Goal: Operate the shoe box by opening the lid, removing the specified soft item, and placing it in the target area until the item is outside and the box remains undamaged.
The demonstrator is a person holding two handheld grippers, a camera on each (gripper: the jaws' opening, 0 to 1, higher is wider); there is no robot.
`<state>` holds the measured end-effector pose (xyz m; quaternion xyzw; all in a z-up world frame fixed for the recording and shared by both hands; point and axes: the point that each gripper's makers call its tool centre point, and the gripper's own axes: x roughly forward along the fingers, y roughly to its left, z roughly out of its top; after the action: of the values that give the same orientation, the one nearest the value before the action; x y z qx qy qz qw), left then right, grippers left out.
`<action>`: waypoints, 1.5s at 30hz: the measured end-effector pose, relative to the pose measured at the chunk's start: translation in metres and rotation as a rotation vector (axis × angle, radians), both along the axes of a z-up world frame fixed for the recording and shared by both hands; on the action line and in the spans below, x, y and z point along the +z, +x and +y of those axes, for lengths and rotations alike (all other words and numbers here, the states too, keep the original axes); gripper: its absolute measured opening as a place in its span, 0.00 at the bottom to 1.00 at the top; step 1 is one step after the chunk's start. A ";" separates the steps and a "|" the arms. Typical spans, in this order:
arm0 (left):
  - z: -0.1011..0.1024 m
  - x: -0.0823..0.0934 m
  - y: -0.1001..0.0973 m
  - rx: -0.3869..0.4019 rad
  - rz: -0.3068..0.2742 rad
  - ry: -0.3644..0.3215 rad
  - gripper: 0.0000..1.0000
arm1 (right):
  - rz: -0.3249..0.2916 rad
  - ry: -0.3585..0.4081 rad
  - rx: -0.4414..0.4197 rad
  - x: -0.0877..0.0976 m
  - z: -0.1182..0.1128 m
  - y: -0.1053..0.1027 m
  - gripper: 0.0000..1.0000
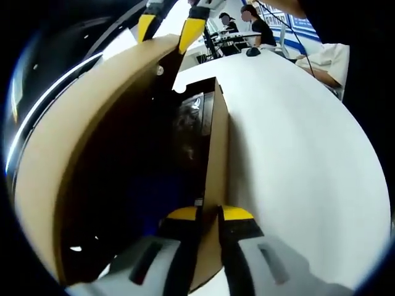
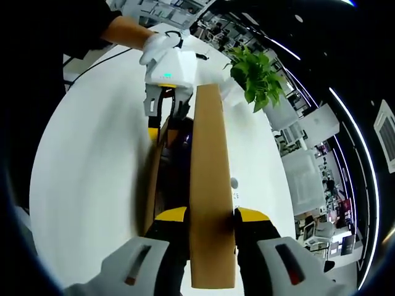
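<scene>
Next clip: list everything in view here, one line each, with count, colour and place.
Shoe box: one, brown cardboard, on the table, open, dark contents unclear.
Lid: one, brown, raised between the claws.
Table: one, white, beneath the box.
Potted plant: one, green, far table edge.
People: at least two, dark tops, background.
Left claw: yellow-tipped, clamping the box wall.
Right claw: yellow-tipped, clamping the lid.
Gloved hand: white, holding the left claw.

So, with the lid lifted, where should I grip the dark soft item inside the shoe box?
Probably from above, through the open top: the lid stands raised in the right gripper and the left gripper clamps a box wall. The dark soft item lies deep inside; its shape is unclear, so pinch whichever fold sits highest.
</scene>
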<state>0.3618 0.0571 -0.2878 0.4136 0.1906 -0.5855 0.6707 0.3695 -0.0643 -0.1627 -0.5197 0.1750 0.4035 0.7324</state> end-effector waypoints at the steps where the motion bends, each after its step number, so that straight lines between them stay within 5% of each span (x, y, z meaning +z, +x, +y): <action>1: 0.000 0.000 -0.001 -0.003 0.000 -0.001 0.11 | 0.000 -0.001 0.000 0.000 0.000 0.000 0.29; 45: 0.001 0.000 -0.003 -0.013 0.016 0.003 0.09 | -0.026 -0.009 -0.053 0.022 -0.002 0.027 0.28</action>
<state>0.3593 0.0577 -0.2876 0.4110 0.1941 -0.5930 0.6646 0.3967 -0.0662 -0.1405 -0.5234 0.1814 0.3764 0.7426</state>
